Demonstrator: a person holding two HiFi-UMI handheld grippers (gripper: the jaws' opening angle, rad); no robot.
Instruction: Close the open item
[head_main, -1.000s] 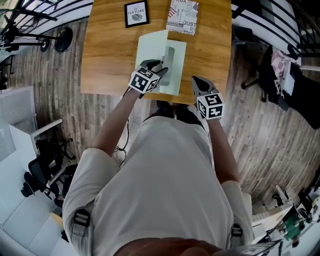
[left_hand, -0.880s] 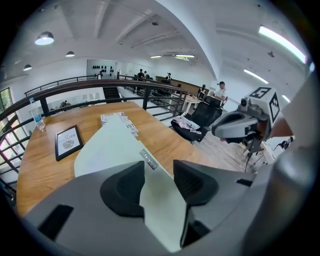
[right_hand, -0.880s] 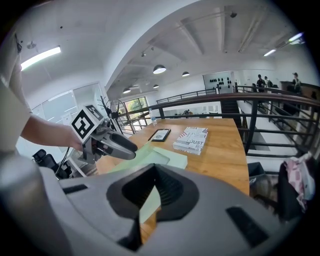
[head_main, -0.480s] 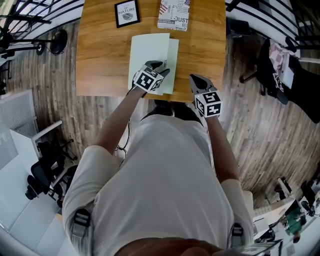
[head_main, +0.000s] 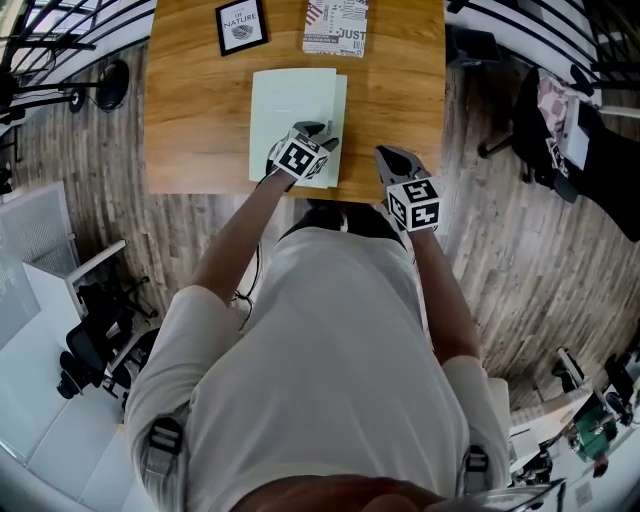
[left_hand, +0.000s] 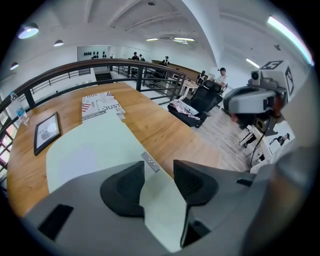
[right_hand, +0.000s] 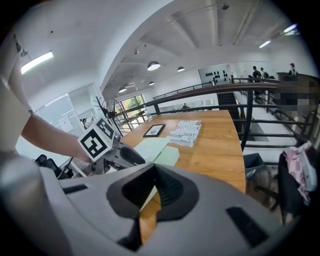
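Progress looks close to complete, as we judge it. On the counter (head_main: 190, 120) we see a frame (head_main: 241, 26) at the far left. Nearer us lies the pale green folder (head_main: 290, 110), its cover down flat, though a thin strip of the lower leaf shows along its right edge.

Our left gripper (head_main: 318, 133) sits over the folder's near right corner. Its jaws stand apart, and only the green cover shows in the gap, so nothing is grasped. A magazine (head_main: 337, 25) lies at the far edge, right of the frame. Our right gripper (head_main: 385, 152) hangs off the folder's right side at the counter's near edge, clenched on nothing.

What is left, we think, is at most squaring that offset edge and lifting away.

A second ago the cover stood raised with a grey insert showing. Half a second ago it was nearly down, and now it lies flat.
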